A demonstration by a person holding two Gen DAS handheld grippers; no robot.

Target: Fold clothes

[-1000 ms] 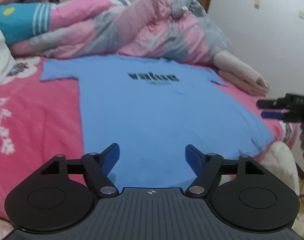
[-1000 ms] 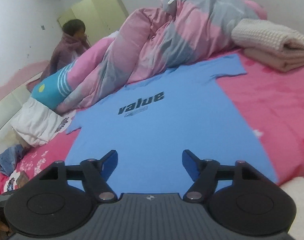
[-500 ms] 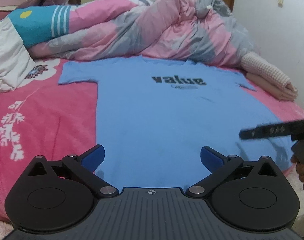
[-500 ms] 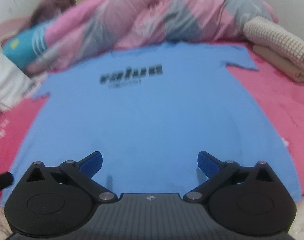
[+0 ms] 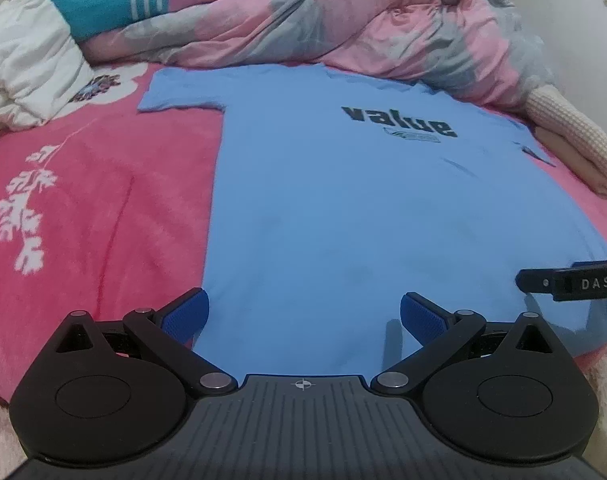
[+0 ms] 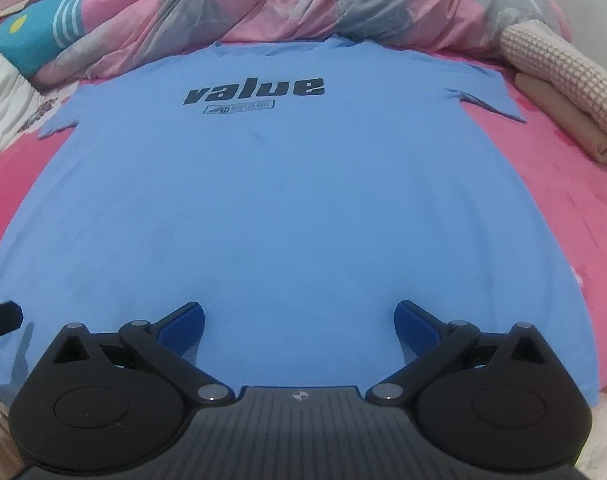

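Observation:
A light blue T-shirt (image 5: 343,208) (image 6: 287,184) with "value" printed on the chest lies spread flat, front up, on a pink bedspread (image 5: 83,208), with its neck at the far side. My left gripper (image 5: 303,316) hovers open over the shirt's near hem by its left corner, nothing between its blue pads. My right gripper (image 6: 299,320) stands open above the hem further right, also empty. In the left wrist view the black tip of the right gripper (image 5: 571,284) pokes in from the right edge.
A rumpled pink and grey quilt (image 5: 343,28) (image 6: 263,4) lies along the far side of the bed. A teal striped pillow (image 5: 103,0) and white bedding (image 5: 27,68) sit at the far left. Folded beige knit cloth (image 6: 559,80) lies at the right.
Both grippers spread their fingers wider and dropped closer to the shirt's near hem. Both views tilted downward, and the right view swung to centre on the shirt.

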